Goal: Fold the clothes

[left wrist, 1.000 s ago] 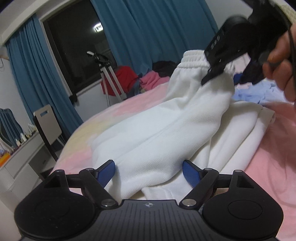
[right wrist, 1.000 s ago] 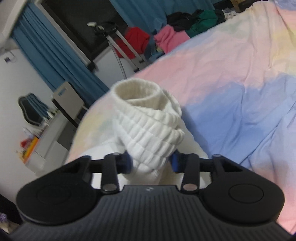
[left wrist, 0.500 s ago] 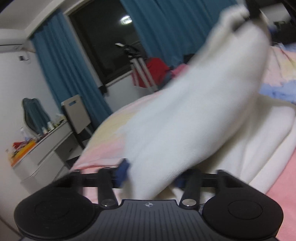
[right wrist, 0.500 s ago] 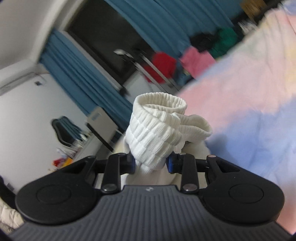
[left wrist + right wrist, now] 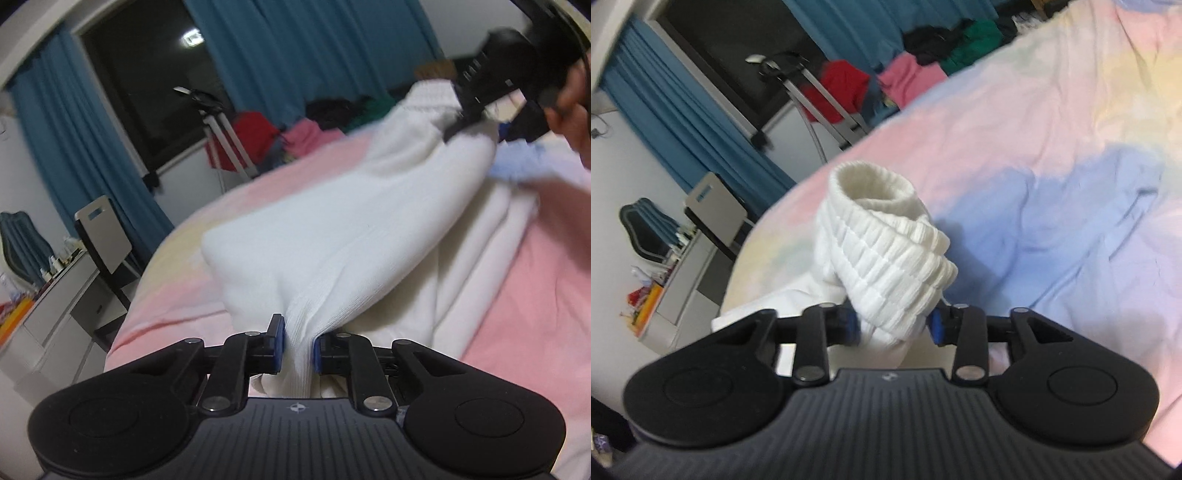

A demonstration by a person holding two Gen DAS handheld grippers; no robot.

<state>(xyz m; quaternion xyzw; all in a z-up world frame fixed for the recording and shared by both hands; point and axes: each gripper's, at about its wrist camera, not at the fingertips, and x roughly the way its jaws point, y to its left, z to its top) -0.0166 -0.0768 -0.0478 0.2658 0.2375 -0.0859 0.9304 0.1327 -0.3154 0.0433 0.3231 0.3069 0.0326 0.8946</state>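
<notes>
White trousers (image 5: 351,229) stretch across the pastel bed sheet (image 5: 535,295) between my two grippers. My left gripper (image 5: 298,347) is at the near end with its blue pads pinched on a bunched fold of the fabric, and its jaws are still closing. The right gripper (image 5: 458,125) holds the far end up at the top right, with a hand (image 5: 576,110) behind it. In the right wrist view the ribbed elastic waistband (image 5: 882,251) stands curled between the right gripper's (image 5: 894,326) pads. Those jaws are opening, with the band still touching them.
A grey chair (image 5: 103,232) and a cluttered desk (image 5: 55,302) stand left of the bed. A tripod (image 5: 221,136) and a pile of red, pink and green clothes (image 5: 303,133) sit by the blue curtains. The bed sheet (image 5: 1052,147) spreads out to the right.
My left gripper's jaws went from wide open to pinched on the trouser fabric. The right gripper's jaws spread slightly around the waistband. Both hands shifted a little and the garment hangs more taut.
</notes>
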